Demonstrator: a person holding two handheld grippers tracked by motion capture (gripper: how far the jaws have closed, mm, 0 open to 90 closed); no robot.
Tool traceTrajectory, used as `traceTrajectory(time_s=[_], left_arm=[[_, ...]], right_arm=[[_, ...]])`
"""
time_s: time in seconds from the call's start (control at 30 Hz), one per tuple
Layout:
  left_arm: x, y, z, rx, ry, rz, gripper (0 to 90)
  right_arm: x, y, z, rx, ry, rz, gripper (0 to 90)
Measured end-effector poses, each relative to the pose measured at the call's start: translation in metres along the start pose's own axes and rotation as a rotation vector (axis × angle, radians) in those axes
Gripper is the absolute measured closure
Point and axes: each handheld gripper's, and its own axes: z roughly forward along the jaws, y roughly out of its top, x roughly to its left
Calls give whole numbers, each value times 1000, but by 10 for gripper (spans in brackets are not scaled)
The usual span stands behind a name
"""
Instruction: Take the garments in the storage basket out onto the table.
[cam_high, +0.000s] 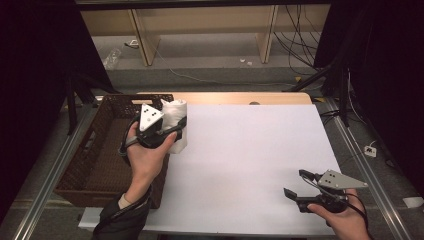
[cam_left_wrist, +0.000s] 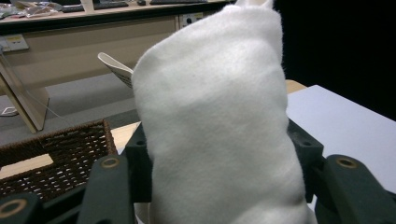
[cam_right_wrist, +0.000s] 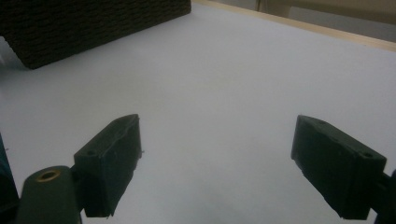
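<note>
While the left gripper (cam_high: 170, 131) clamps the upright rolled white towel (cam_high: 175, 120), the wicker basket (cam_high: 80, 170) lies just left of it; the right gripper (cam_high: 300, 184) rests open, far right.

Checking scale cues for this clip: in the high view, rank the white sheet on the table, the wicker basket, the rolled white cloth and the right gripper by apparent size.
1. white sheet
2. wicker basket
3. and 4. rolled white cloth and right gripper: look alike in extent; the left gripper hides part of the cloth, so unranked.
</note>
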Motion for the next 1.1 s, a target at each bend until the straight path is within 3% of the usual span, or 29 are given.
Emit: traceTrajectory(time_s=[1.1], left_arm=[[-14,2,5,1,-28,15,426]], right_arm=[[0,0,0,-2,0,1,167]])
